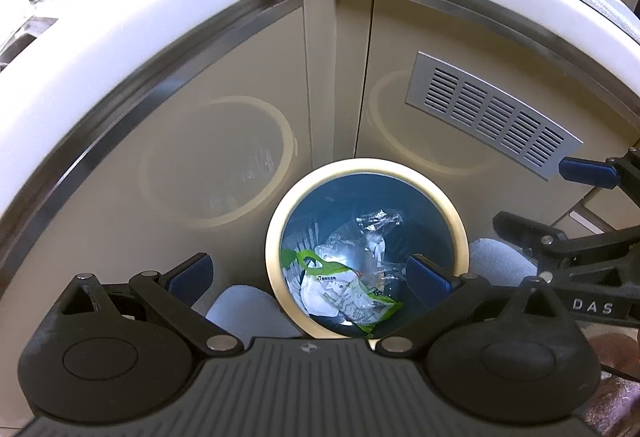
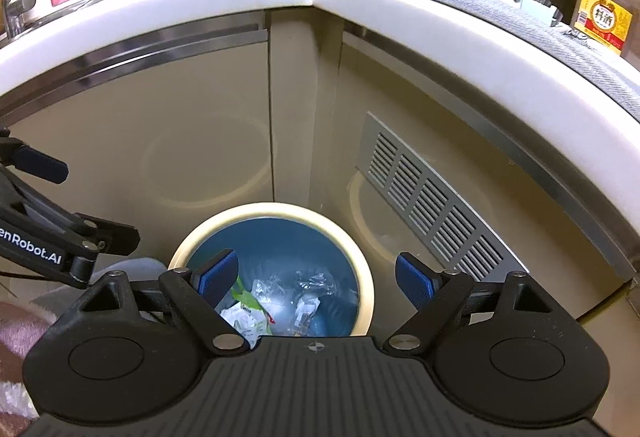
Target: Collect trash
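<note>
a: where's the trash?
b: wrappers (image 1: 344, 289) lie in the bin (image 1: 276, 237) at the cabinet corner
a: claws?
b: left gripper (image 1: 308, 269) and right gripper (image 2: 316, 279) both spread wide, empty, above it

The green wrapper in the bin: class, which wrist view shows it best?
The left wrist view: the green wrapper lies almost whole in the bin. In the right wrist view, a gripper finger hides part of it.
</note>
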Demonstrator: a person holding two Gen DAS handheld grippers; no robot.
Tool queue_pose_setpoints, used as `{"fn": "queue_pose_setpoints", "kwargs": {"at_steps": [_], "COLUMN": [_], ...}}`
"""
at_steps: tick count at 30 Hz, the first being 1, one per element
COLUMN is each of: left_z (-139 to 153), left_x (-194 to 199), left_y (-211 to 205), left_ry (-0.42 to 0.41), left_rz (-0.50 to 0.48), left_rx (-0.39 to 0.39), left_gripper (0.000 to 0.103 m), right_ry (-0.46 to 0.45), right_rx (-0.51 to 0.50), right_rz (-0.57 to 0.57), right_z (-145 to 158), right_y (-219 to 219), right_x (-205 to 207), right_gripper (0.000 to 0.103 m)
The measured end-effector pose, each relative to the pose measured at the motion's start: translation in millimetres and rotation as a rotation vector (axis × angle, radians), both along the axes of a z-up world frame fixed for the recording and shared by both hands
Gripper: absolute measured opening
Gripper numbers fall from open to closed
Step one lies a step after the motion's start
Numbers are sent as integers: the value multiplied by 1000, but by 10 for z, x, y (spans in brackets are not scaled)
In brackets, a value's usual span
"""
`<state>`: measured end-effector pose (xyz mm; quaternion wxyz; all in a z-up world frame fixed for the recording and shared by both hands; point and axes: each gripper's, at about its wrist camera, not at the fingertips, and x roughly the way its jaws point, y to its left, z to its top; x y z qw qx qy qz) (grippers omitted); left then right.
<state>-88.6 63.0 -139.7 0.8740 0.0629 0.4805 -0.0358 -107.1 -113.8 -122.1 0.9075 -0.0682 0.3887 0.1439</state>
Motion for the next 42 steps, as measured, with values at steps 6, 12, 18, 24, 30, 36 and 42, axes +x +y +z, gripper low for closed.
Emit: {"fn": "queue_pose_setpoints", "kwargs": {"at_steps": [6,12,18,24,30,36,42], "left_z": [53,102,246,445,591,708,768], "left_x": [7,21,29,47,89,133,160], "left_y": [8,29,74,135,212,237,203], "left_ry": [-16,-19,-43,-84,-112,-133,-134], "left_rz": [-3,4,24,46,65,68,61], "left_rx": [3,-6,-33,-54,-51,-52,-43], "left_gripper": [103,103,103,103,103,103,103], "right_ry": [9,9,-10,-47,-119,-222,-305], "right_rx": [12,13,35,120,170,190,201], "right_rz": [-19,-20,-35,-46,-46,-90,-220], "right_z": [-8,27,147,415,732,1054,1247], "right_y": [-54,-77,-131,-243,-353,-547,-909], "right_x": [1,29,37,32,98,193,528], "right_gripper": [87,87,87,87,88,88,90]}}
